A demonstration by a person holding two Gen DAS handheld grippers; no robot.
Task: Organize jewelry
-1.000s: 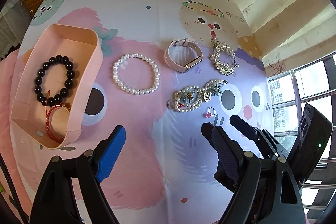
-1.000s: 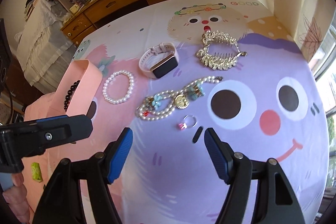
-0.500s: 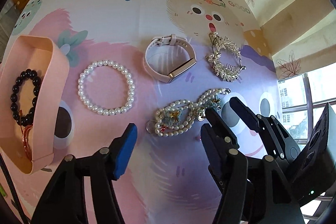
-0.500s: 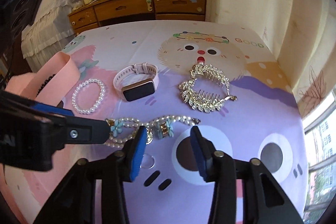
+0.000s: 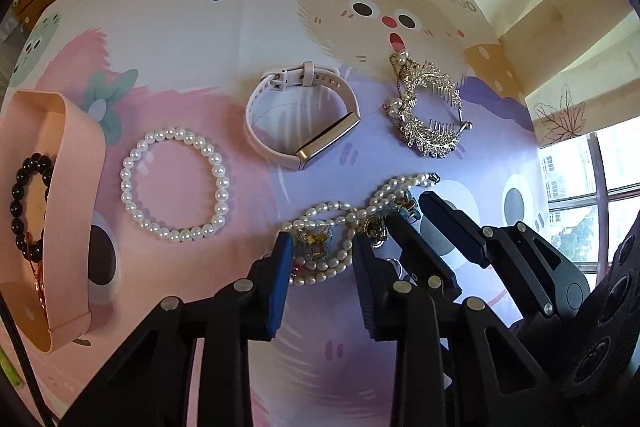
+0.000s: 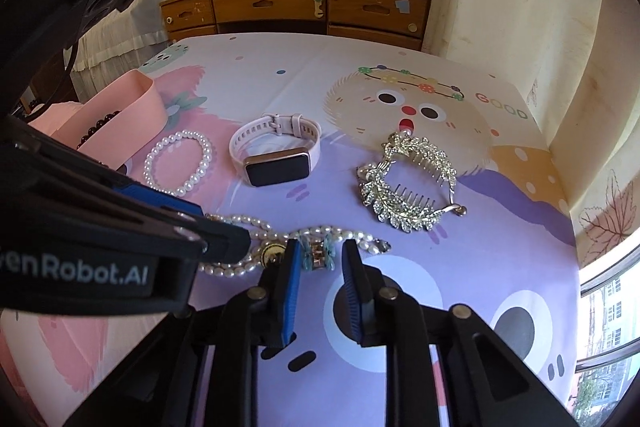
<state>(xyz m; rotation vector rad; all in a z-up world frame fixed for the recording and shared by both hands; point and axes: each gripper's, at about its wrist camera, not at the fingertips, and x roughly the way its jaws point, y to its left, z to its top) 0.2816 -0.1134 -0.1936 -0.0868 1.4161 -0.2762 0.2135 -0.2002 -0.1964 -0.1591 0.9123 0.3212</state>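
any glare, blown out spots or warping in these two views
Left wrist view: the window at right is blown out, and the watch face catches a bright sheen; the tablecloth bulges from fisheye warping, with black corners. Right wrist view: the watch screen reads dark with no glare, the drawers bow, and the left claw blocks the left side.

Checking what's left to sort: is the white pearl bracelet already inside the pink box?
No, the white pearl bracelet lies on the tablecloth beside the pink box, which holds a black bead bracelet.
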